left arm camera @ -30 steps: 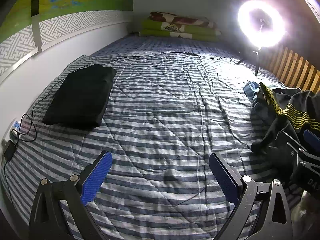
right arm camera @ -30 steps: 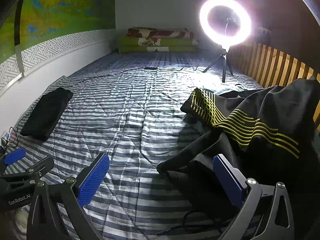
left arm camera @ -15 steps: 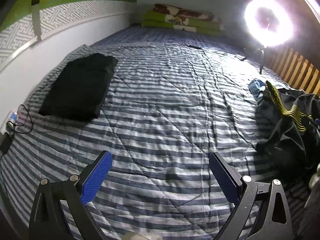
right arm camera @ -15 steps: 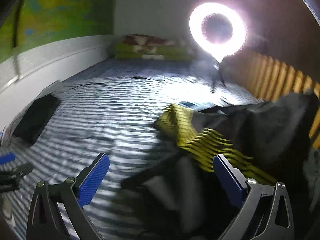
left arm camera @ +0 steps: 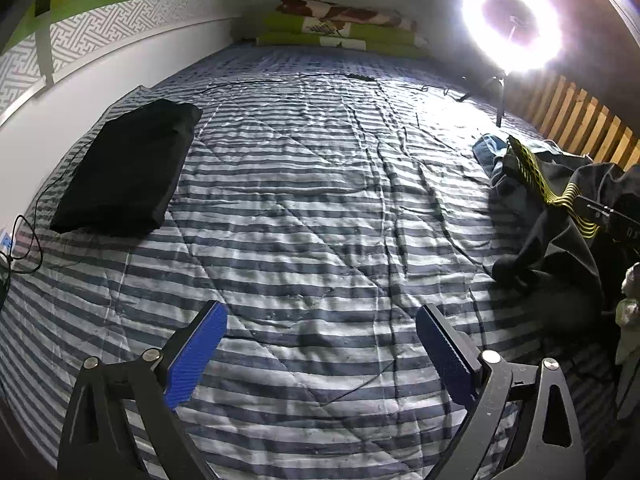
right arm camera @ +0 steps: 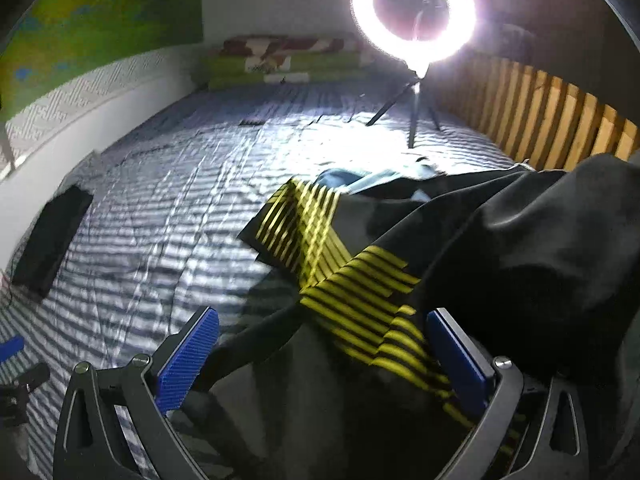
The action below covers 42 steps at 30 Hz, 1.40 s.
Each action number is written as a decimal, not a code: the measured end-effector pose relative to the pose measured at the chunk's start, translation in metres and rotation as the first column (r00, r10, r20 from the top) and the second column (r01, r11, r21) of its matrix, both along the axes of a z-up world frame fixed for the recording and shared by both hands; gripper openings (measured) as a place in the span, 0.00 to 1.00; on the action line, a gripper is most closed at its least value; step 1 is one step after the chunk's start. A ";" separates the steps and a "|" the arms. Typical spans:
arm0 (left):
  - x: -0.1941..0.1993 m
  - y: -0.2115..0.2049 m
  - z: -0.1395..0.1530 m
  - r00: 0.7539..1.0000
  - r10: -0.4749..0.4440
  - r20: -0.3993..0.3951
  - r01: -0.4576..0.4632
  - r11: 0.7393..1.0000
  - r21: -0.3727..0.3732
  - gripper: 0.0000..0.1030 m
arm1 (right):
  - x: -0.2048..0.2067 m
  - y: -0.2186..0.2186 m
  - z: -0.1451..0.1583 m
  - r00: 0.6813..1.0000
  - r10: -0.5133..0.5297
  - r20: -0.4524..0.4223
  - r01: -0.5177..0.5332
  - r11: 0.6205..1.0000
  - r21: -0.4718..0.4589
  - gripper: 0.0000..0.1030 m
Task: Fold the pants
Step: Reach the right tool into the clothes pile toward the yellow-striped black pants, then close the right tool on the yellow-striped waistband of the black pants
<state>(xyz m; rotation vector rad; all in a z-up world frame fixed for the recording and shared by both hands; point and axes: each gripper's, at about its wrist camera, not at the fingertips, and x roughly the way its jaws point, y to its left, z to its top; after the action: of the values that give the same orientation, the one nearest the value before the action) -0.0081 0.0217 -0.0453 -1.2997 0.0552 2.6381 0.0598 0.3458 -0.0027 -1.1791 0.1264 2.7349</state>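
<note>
Black pants with yellow stripes (right arm camera: 352, 288) lie crumpled at the right of the striped bed. My right gripper (right arm camera: 320, 356) is open, and the striped cloth lies between its blue pads (right arm camera: 188, 356). In the left wrist view the same pants (left arm camera: 560, 216) form a heap at the far right, with the right gripper's body (left arm camera: 608, 216) in it. My left gripper (left arm camera: 320, 352) hangs open over bare bedcover, holding nothing. A folded black garment (left arm camera: 124, 172) rests at the left, near the wall.
The blue-and-white striped bedcover (left arm camera: 312, 200) fills the middle. A ring light on a tripod (right arm camera: 414, 12) stands at the back right, before a wooden slat rail (right arm camera: 552, 124). Green and patterned bedding (left arm camera: 344, 28) is stacked at the far end. Cables (left arm camera: 24, 240) lie at the left edge.
My right gripper has pushed forward into the crumpled pants, so the striped cloth now sits between its open fingers. The left gripper shifted only slightly and stays open.
</note>
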 end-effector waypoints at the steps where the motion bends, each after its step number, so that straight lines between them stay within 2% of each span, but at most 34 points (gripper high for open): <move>1: 0.000 0.001 0.000 1.000 -0.001 0.000 0.001 1.000 0.000 0.93 | 0.000 -0.002 -0.002 1.000 0.008 0.005 -0.008 1.000 0.005 0.99; 6: 0.001 0.004 -0.001 1.000 -0.010 0.000 0.010 1.000 -0.003 0.93 | -0.006 -0.013 -0.018 0.997 0.046 0.068 -0.048 0.998 0.038 0.99; 8: 0.003 0.004 0.001 1.000 -0.014 -0.004 0.014 1.000 -0.006 0.93 | -0.010 -0.016 -0.029 0.994 0.046 0.099 -0.054 0.995 0.080 0.92; 9: 0.004 0.004 0.002 1.000 -0.017 -0.007 0.017 1.000 -0.007 0.93 | -0.011 -0.018 -0.035 0.993 0.041 0.113 -0.053 0.993 0.106 0.76; 10: 0.005 0.004 0.003 1.000 -0.018 -0.011 0.018 1.000 -0.009 0.92 | -0.011 -0.018 -0.039 0.991 0.040 0.124 -0.055 0.991 0.121 0.49; 11: 0.005 0.003 0.005 1.000 -0.018 -0.013 0.018 1.000 -0.009 0.92 | -0.010 -0.017 -0.042 0.990 0.040 0.135 -0.057 0.991 0.120 0.33; 12: 0.006 0.001 0.009 1.000 -0.015 -0.019 0.015 1.000 -0.004 0.91 | -0.008 -0.015 -0.043 0.989 0.039 0.139 -0.053 0.993 0.105 0.03; 14: 0.006 -0.004 0.015 1.000 -0.005 -0.029 0.005 1.000 0.009 0.91 | 0.005 -0.003 -0.041 0.991 0.032 0.129 -0.032 0.999 -0.006 0.01; 16: 0.007 -0.014 0.023 0.999 0.012 -0.046 -0.011 1.000 0.027 0.91 | 0.019 0.000 -0.032 0.995 0.021 0.097 -0.017 0.999 -0.044 0.01; 19: 0.010 -0.028 0.033 0.997 0.030 -0.066 -0.027 0.999 0.041 0.91 | 0.045 -0.013 -0.003 0.998 0.056 0.040 -0.054 0.998 -0.034 0.01; 22: 0.016 -0.044 0.041 0.996 0.049 -0.081 -0.045 0.998 0.054 0.91 | 0.067 -0.028 0.028 0.997 0.078 0.004 -0.078 0.995 0.062 0.01; 23: 0.018 -0.051 0.044 0.995 0.056 -0.087 -0.051 0.997 0.059 0.90 | 0.073 -0.027 0.039 0.999 0.055 -0.001 -0.054 0.991 0.121 0.01; 24: 0.021 -0.057 0.047 0.994 0.062 -0.093 -0.056 0.997 0.061 0.89 | 0.075 -0.023 0.046 0.999 0.043 -0.002 -0.042 0.991 0.130 0.01; 25: 0.023 -0.062 0.050 0.993 0.068 -0.099 -0.062 0.996 0.061 0.88 | 0.077 -0.014 0.054 1.000 0.030 -0.003 -0.029 0.994 0.107 0.01; 28: 0.033 -0.082 0.058 0.988 0.091 -0.126 -0.085 0.995 0.060 0.88 | 0.088 0.009 0.077 1.000 -0.009 -0.015 0.009 0.999 -0.036 0.01; 31: 0.045 -0.102 0.064 0.980 0.128 -0.152 -0.121 0.991 0.053 0.88 | 0.097 0.003 0.108 0.999 -0.001 -0.054 -0.001 0.999 -0.040 0.01; 34: 0.063 -0.119 0.071 0.972 0.162 -0.172 -0.154 0.986 0.060 0.87 | 0.097 -0.021 0.142 0.993 0.058 -0.104 -0.064 0.997 -0.050 0.01; 37: 0.085 -0.130 0.078 0.969 0.183 -0.168 -0.173 0.982 0.073 0.84 | 0.093 -0.060 0.182 0.977 0.145 -0.159 -0.150 0.988 -0.021 0.01; 40: 0.102 -0.133 0.095 0.972 0.168 -0.164 -0.160 0.985 0.064 0.84 | 0.093 -0.104 0.217 0.944 0.254 -0.210 -0.267 0.963 -0.033 0.01; 42: 0.115 -0.139 0.116 0.964 0.181 -0.194 -0.173 0.983 0.060 0.84 | 0.097 -0.133 0.232 0.916 0.328 -0.233 -0.350 0.935 -0.060 0.01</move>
<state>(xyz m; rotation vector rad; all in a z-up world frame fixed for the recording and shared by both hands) 0.1067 -0.1174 0.0703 -1.0698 -0.0914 2.8952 0.1563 0.2129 0.2293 -0.9969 0.0928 3.1981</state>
